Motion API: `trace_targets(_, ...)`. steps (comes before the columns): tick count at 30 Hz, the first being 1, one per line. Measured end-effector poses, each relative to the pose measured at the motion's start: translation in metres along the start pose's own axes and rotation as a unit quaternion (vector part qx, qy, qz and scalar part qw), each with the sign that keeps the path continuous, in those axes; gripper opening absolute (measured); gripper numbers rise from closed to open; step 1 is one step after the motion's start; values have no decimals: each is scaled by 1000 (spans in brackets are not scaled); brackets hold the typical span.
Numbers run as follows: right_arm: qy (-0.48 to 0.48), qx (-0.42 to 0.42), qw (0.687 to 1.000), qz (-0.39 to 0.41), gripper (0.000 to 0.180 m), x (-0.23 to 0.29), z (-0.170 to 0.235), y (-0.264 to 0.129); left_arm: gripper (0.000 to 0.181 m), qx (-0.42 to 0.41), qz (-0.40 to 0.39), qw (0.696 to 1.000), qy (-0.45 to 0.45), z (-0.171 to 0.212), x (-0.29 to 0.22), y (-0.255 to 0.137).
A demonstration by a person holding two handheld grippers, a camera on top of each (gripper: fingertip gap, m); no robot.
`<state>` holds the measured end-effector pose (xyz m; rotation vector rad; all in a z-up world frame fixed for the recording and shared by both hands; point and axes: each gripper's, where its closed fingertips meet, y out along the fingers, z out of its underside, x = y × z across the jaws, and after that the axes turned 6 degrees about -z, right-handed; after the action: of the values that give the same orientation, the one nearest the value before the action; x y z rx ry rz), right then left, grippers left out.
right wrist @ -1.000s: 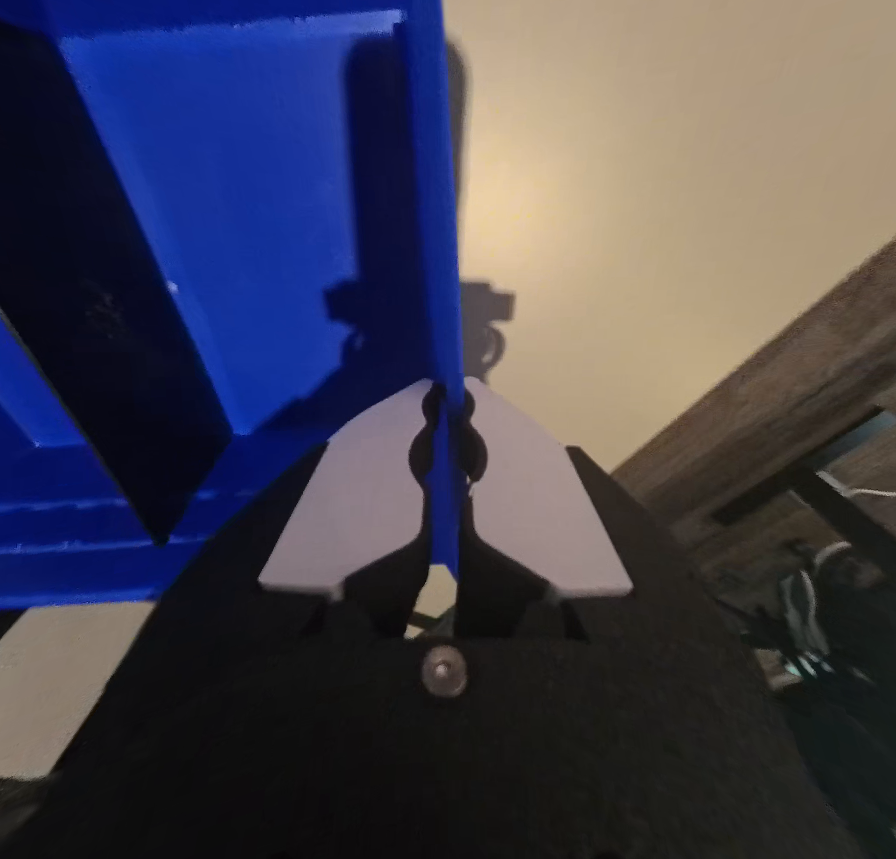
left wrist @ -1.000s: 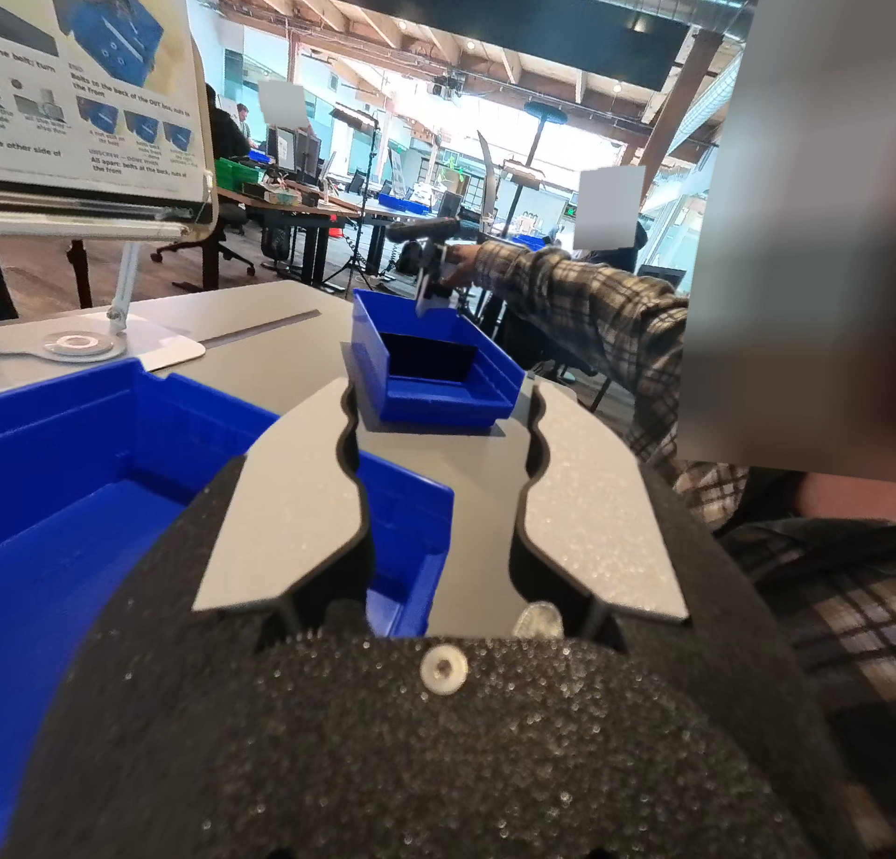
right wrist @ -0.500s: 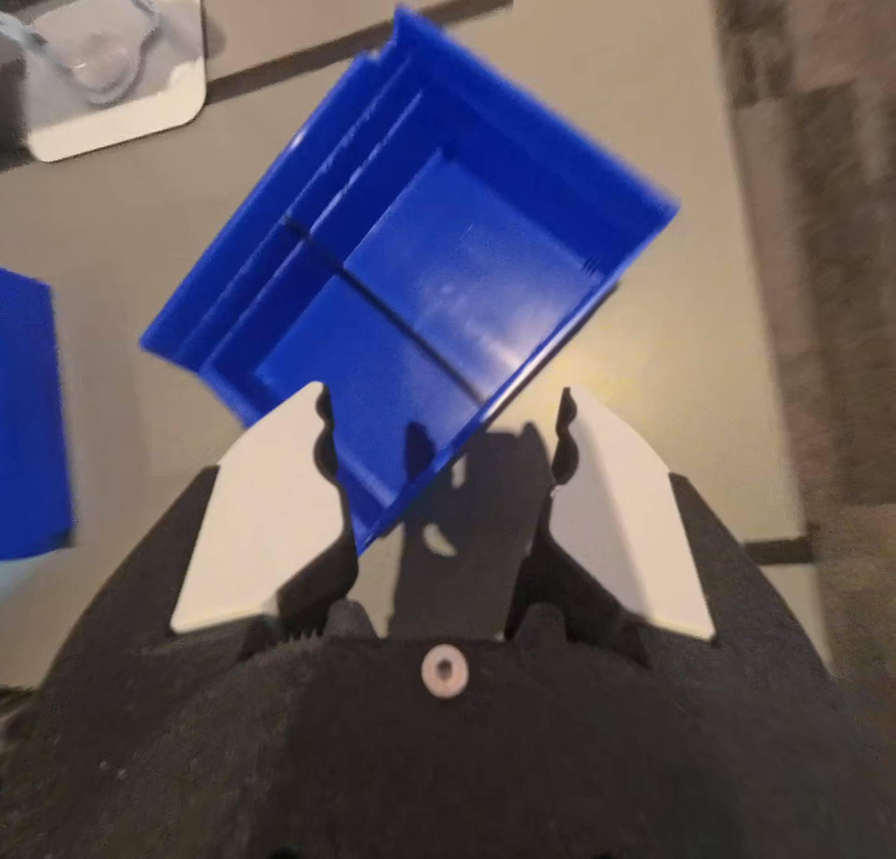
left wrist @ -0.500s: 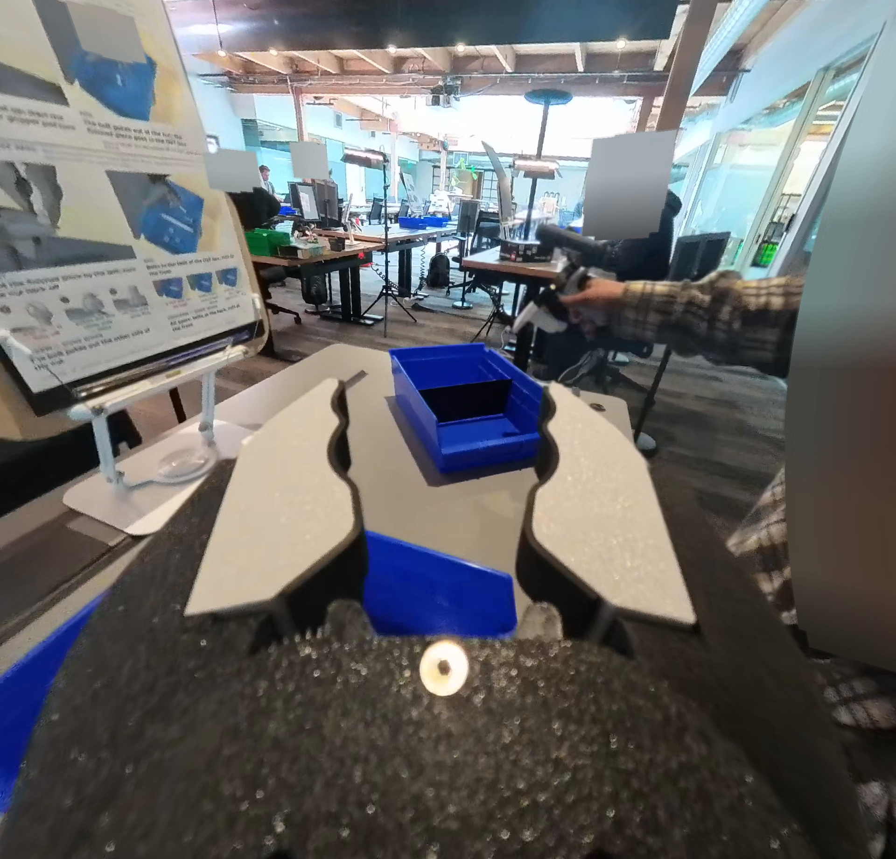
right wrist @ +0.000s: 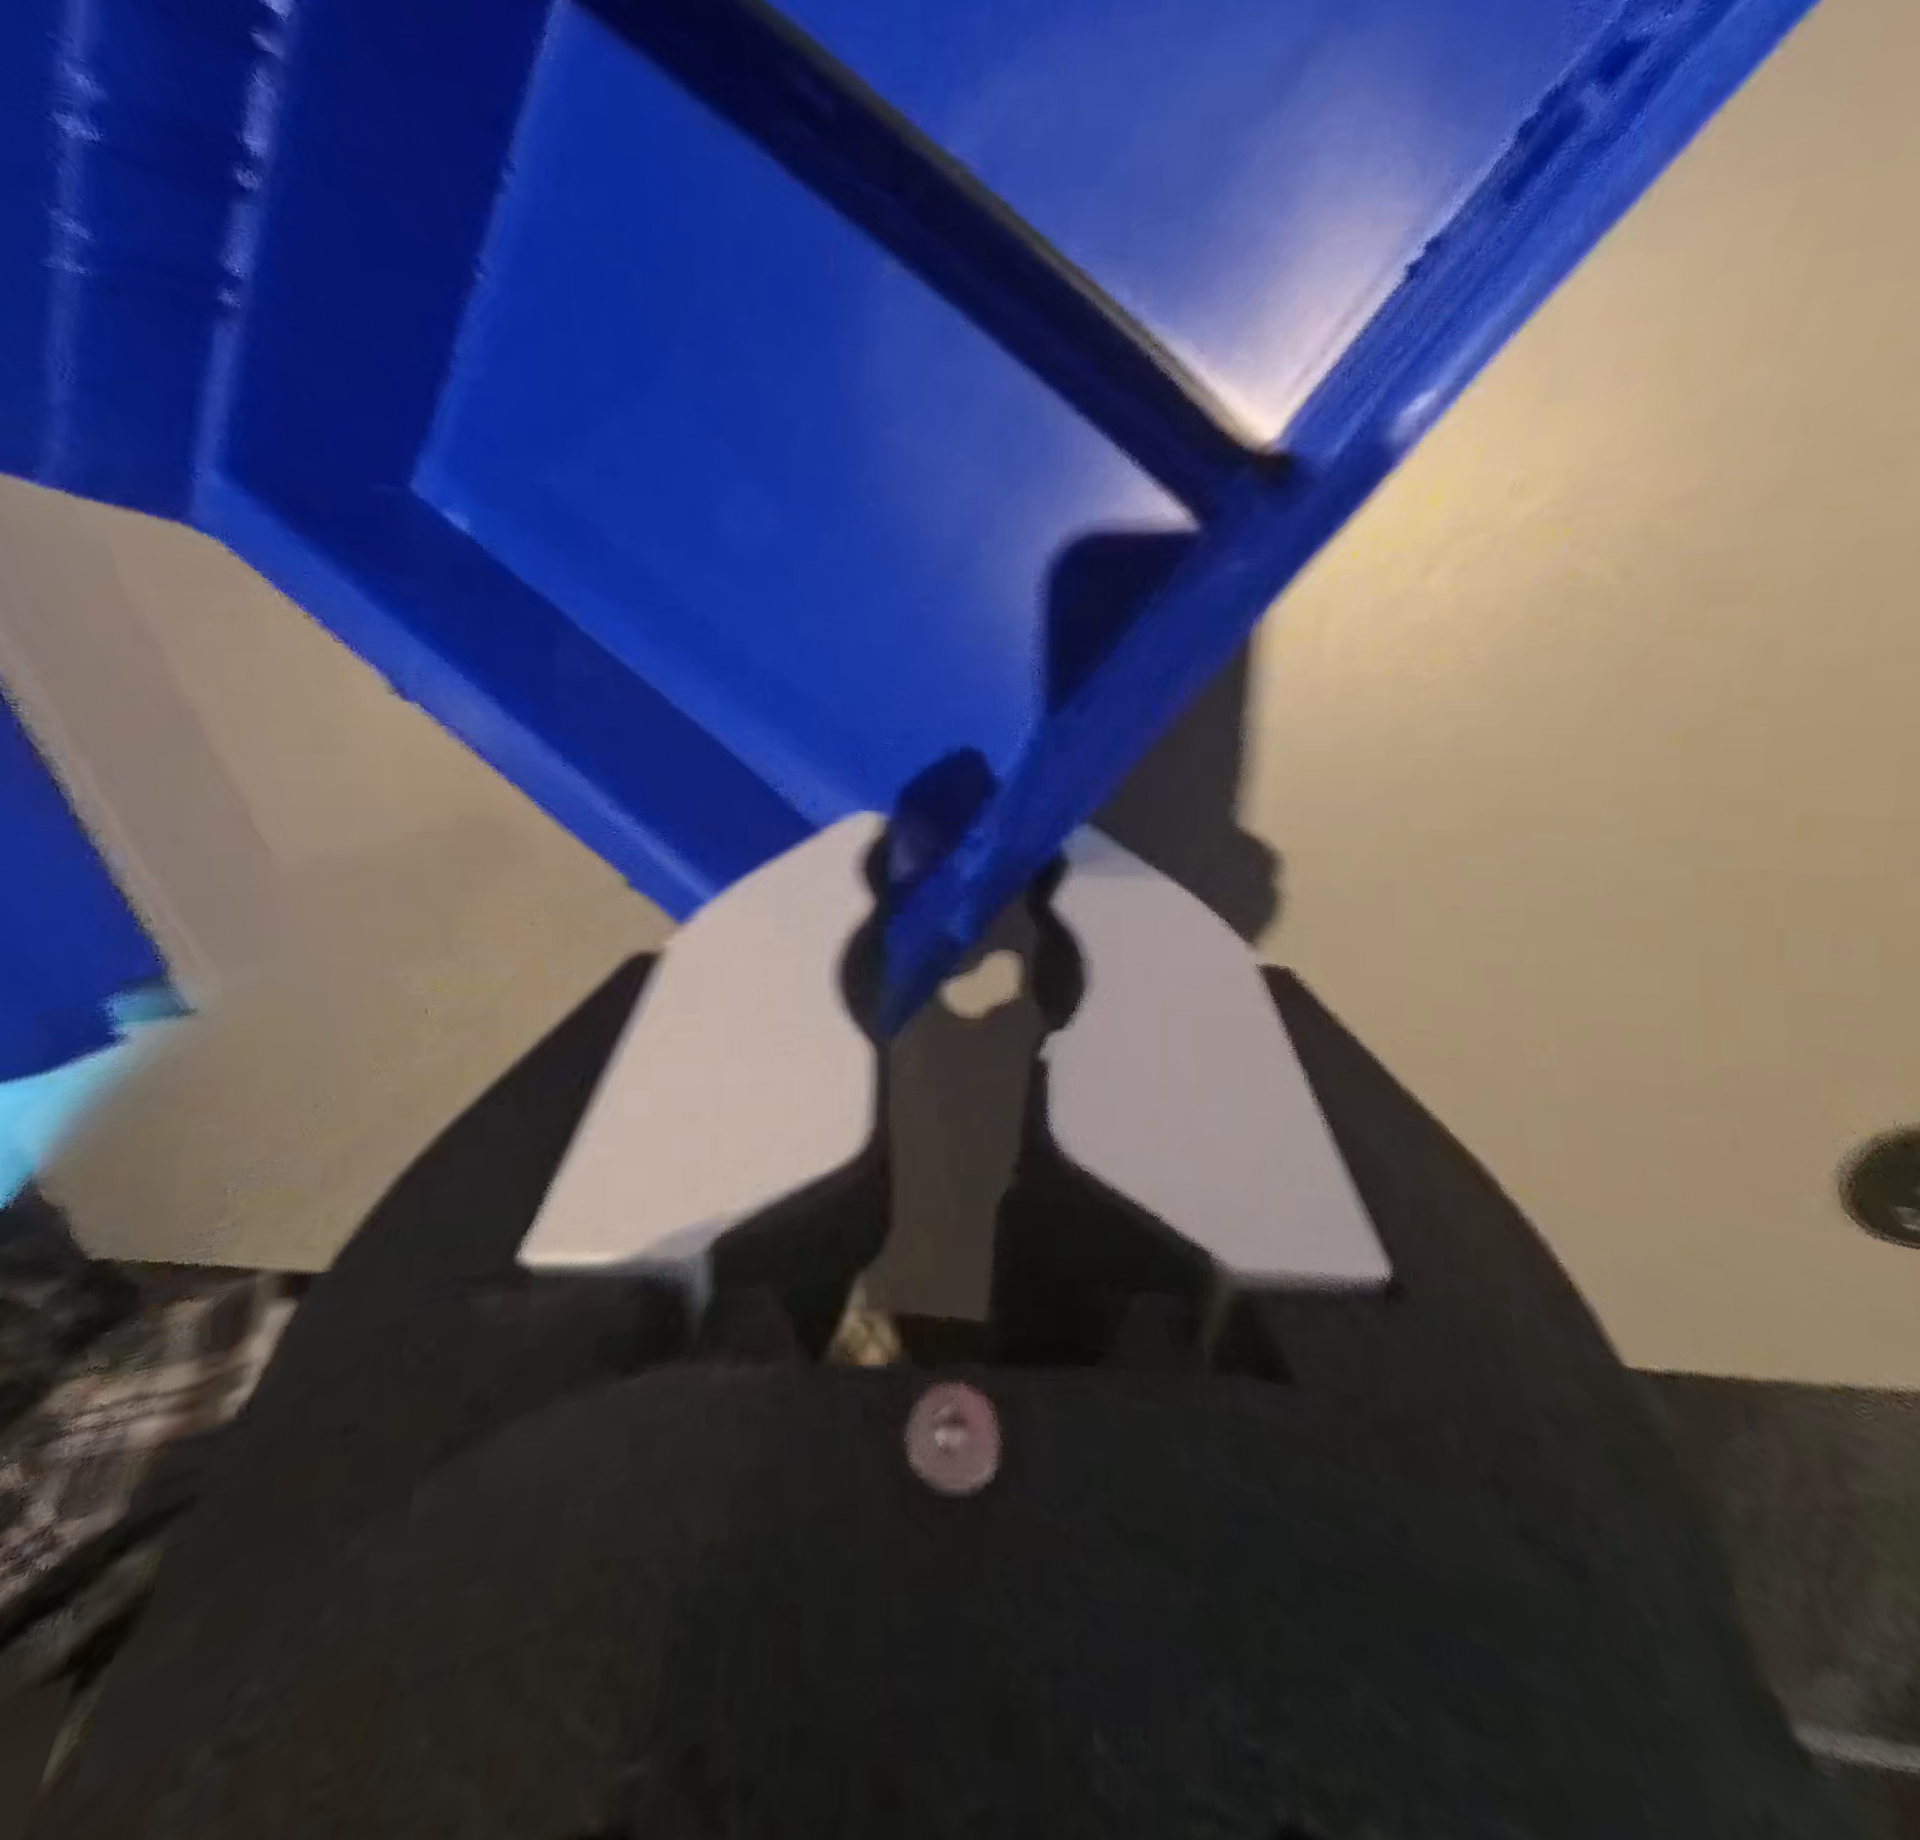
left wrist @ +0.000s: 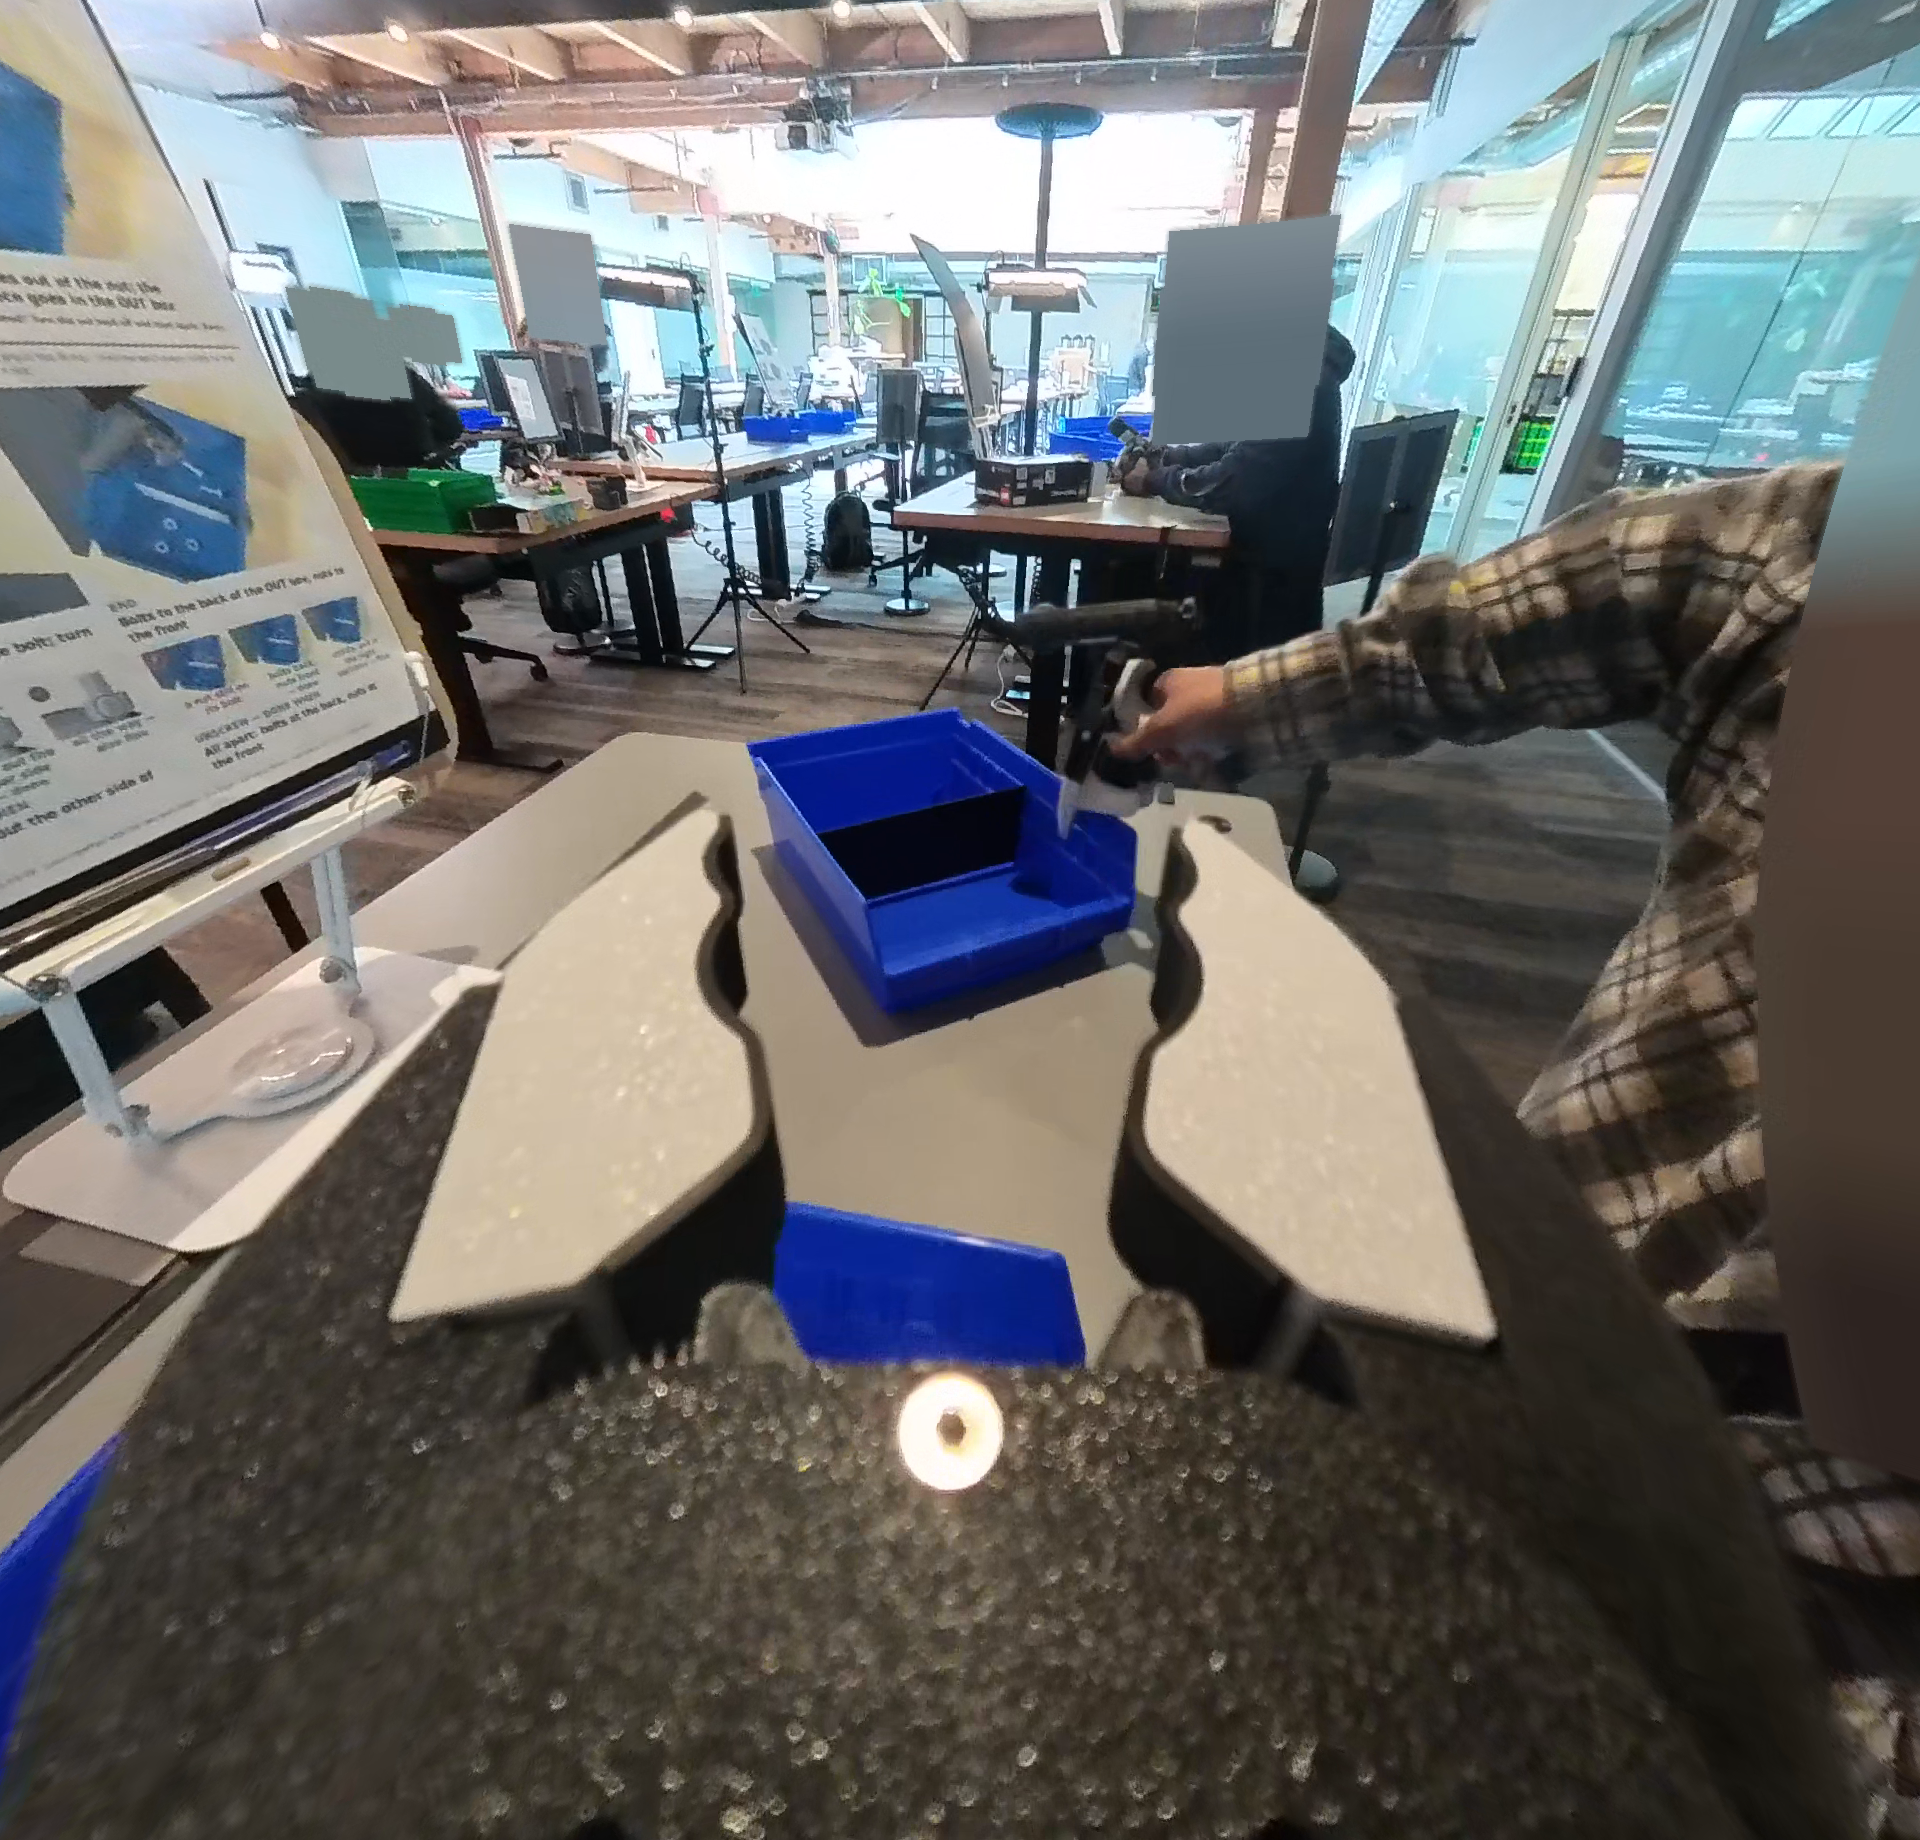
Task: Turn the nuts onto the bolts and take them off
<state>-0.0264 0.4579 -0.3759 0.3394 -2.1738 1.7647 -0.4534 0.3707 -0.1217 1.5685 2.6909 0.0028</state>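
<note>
No nuts or bolts show in either view. A blue bin (left wrist: 987, 928) with a black divider (left wrist: 920, 834) stands at the far end of the grey table (left wrist: 966, 1104). My right gripper (right wrist: 971, 855) is shut on that bin's (right wrist: 779, 419) side wall near a corner. It also shows in the left wrist view (left wrist: 1091, 803), held by a hand in a plaid sleeve (left wrist: 1538, 647). My left gripper (left wrist: 951, 834) is open and empty, held above a second blue bin (left wrist: 925, 1281) close under it.
A tilted instruction sheet (left wrist: 156, 543) on a white stand (left wrist: 239, 1094) sits at the table's left. The second bin's edge shows at the left in the right wrist view (right wrist: 52, 907). A round hole (right wrist: 1886, 1188) is in the table top. Desks and people are behind. One gripper's finger ends stand about 50 cm off the other's.
My right gripper let go of the far bin's wall, opened above the bin, then shut on its wall again near a corner. My left gripper rose from over the near bin.
</note>
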Motion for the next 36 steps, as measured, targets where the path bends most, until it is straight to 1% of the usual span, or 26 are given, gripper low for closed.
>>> trace_targets(1,-12,9,1000,-4,16,-3,-1,0,76,1,2,1000,-1,0,0,-1)
trace_targets(3,-5,29,999,-14,13,-11,-2,-4,76,-6,6,1000,-4,-2,1,-2)
trace_targets(5,-22,37,999,26,10,-34,-9,-11,75,-15,14,1000,-8,-4,0,-3)
trace_targets(9,-27,38,997,61,7,-78,-26,-27,74,-8,25,1000,-12,1,-3,2)
trace_targets(11,-44,43,994,85,6,-101,-35,-34,74,2,28,1000,-8,7,-5,7)
trace_targets(17,-74,55,991,95,5,-145,-57,-48,73,34,34,999,-4,26,-8,24)
trace_targets(25,-116,73,986,91,5,-180,-71,-60,72,38,44,998,-22,35,-12,38)
trace_targets(28,-147,78,982,84,5,-187,-72,-63,72,42,47,998,-24,39,-14,42)
trace_targets(36,-178,82,977,79,5,-198,-76,-67,72,44,50,998,-17,42,-18,46)
